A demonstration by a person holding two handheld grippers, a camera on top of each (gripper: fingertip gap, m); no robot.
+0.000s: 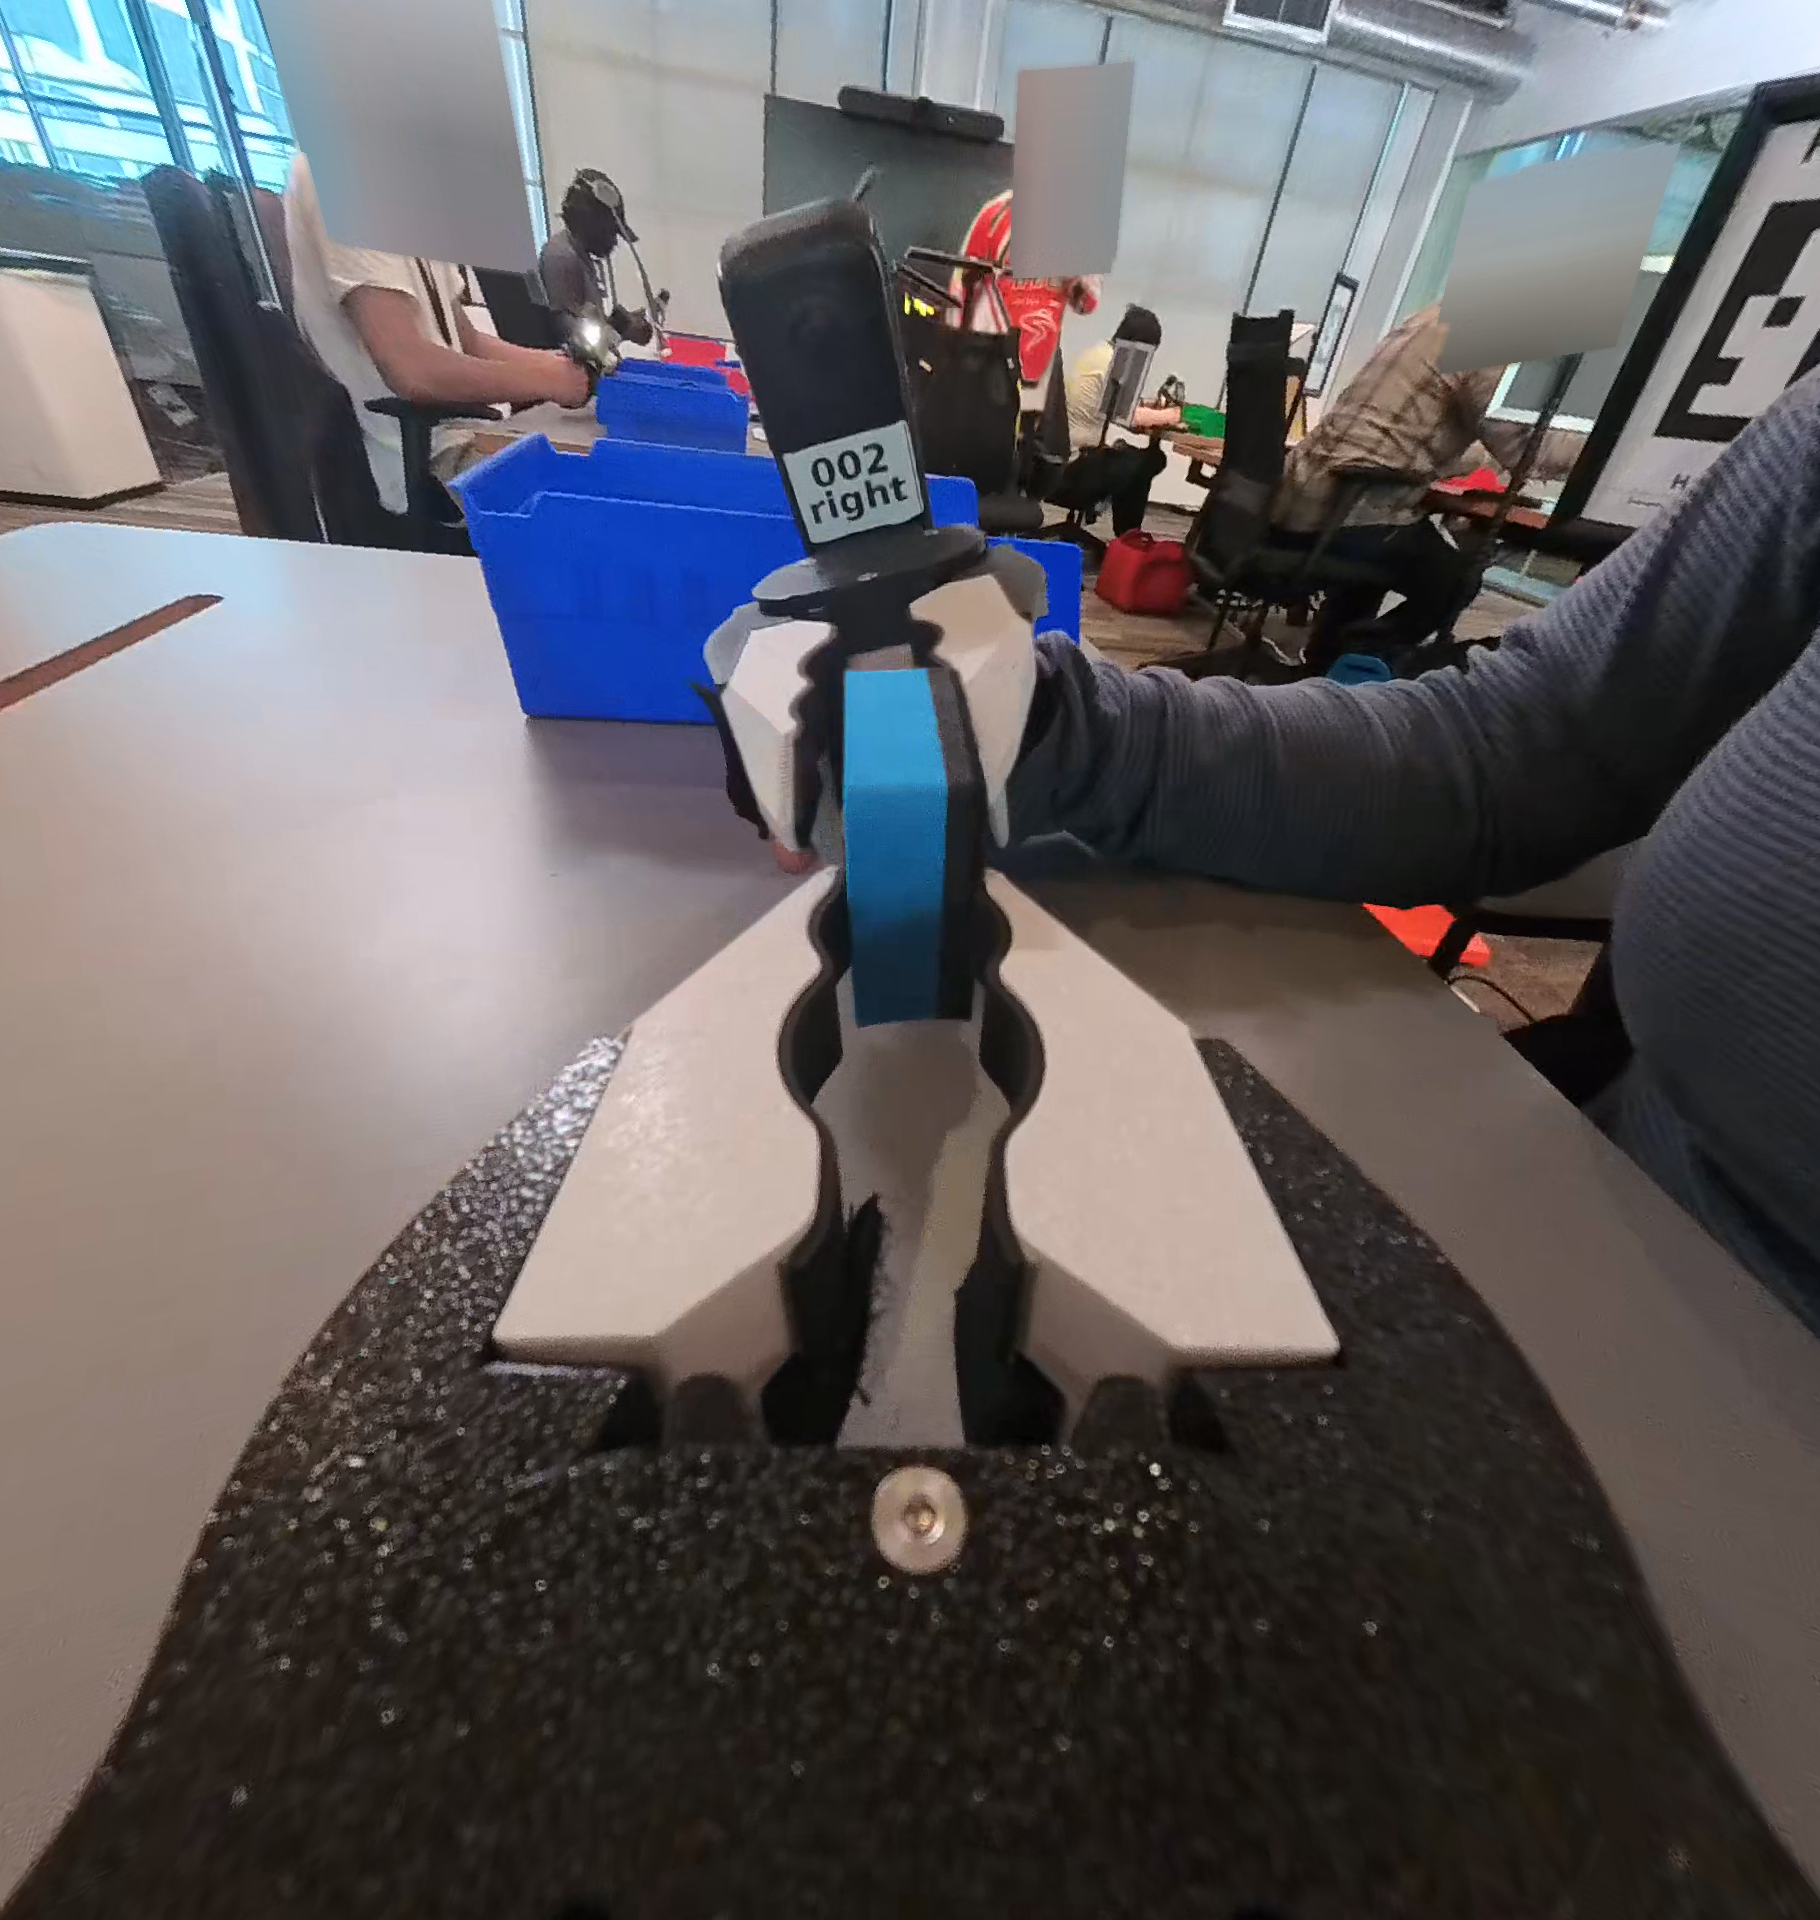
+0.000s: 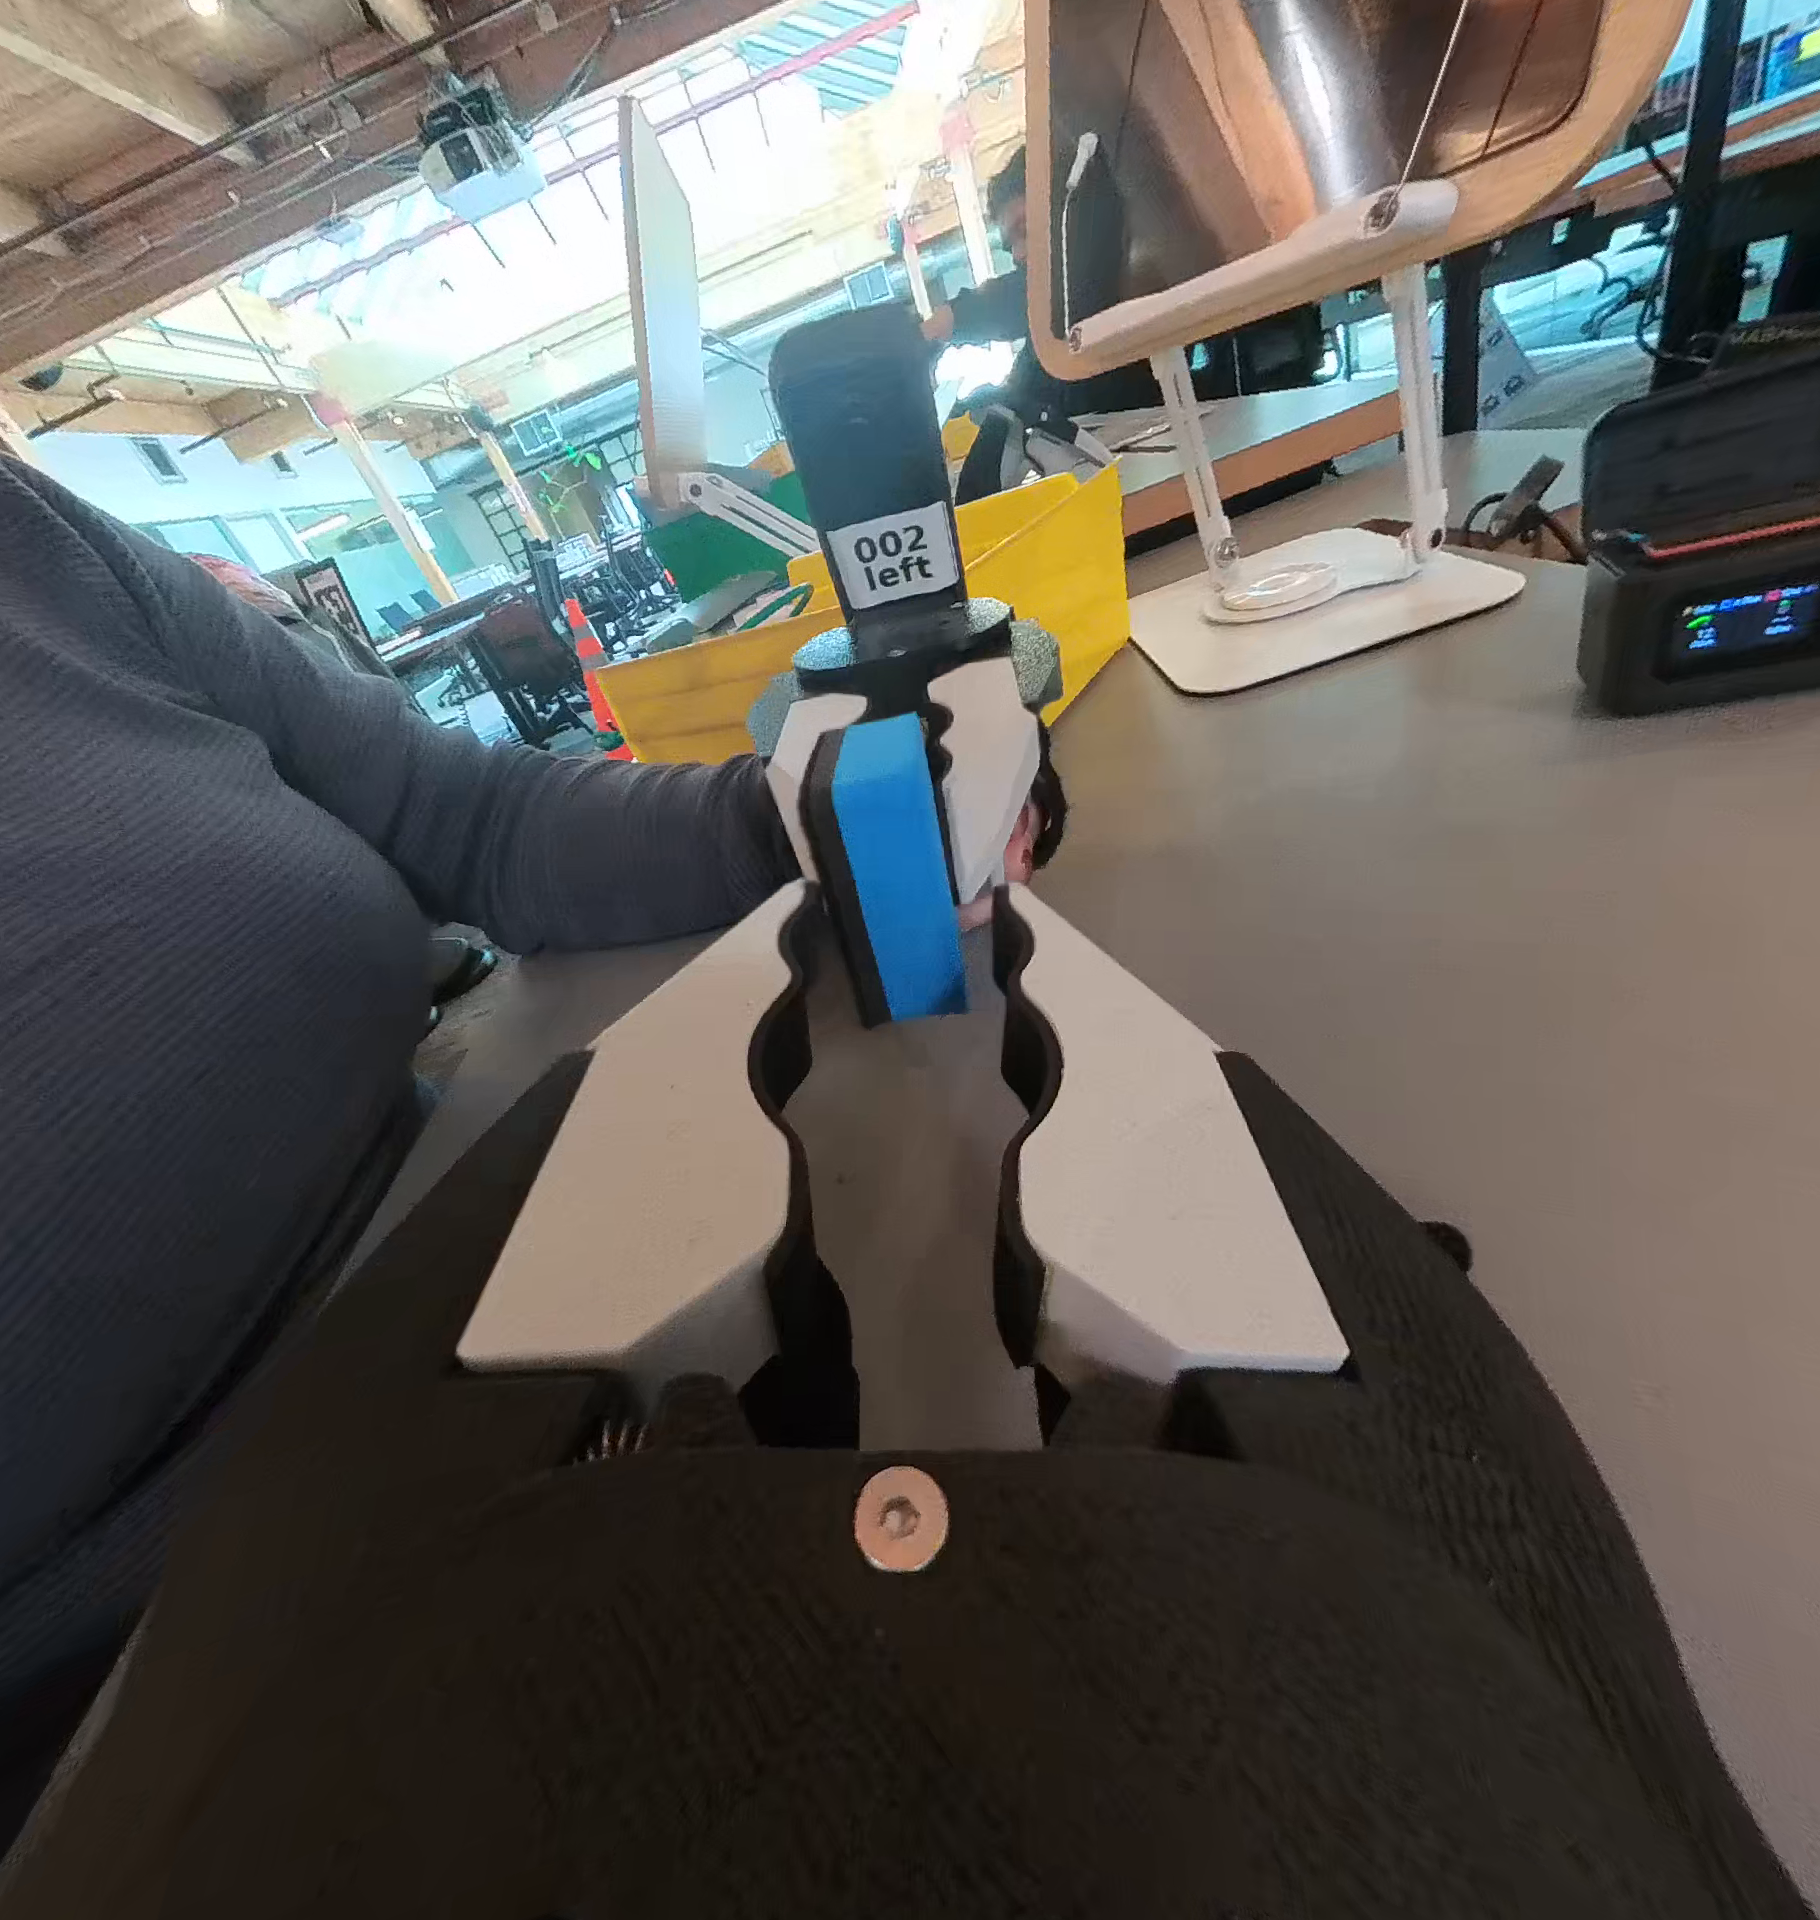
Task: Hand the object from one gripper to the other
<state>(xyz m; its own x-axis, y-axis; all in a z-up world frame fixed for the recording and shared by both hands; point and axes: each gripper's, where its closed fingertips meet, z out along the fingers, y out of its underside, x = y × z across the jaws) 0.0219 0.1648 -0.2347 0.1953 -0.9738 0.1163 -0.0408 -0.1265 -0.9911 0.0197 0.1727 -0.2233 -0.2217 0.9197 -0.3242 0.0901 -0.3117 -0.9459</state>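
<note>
- Left tool [image 1: 906,914]: nearly closed, wavy black pads [image 1: 804,1049] snug on both long sides of the block [image 1: 895,831]; it looks to be the one carrying it.
- Right tool [image 2: 904,920]: open. Its jaws straddle the block's other end with a gap showing on each side, so there is no grip yet.
- Block sits in the air between the two tools, which face each other tip to tip above the table [image 1: 314,935]. It stands on its narrow edge and touches nothing below.
- Build: a slim rectangular slab, a thick blue layer bonded to a thinner black one, with matt faces and square corners. It looks like foam.
- Handling, as a guess: very light, soft and squashy, not fragile, and grippy rather than slick. A hard squeeze would dent it but not break it.
- Where to hold: across the flat blue and black faces near the free end, clear of the left tool's pads. The narrow edges would give a poor seat.
- Tool fingers are smooth white plastic on rough, speckled black bodies.
- Table is smooth grey laminate. Hard plastic blue bin [image 1: 615,623] stands behind.
</note>
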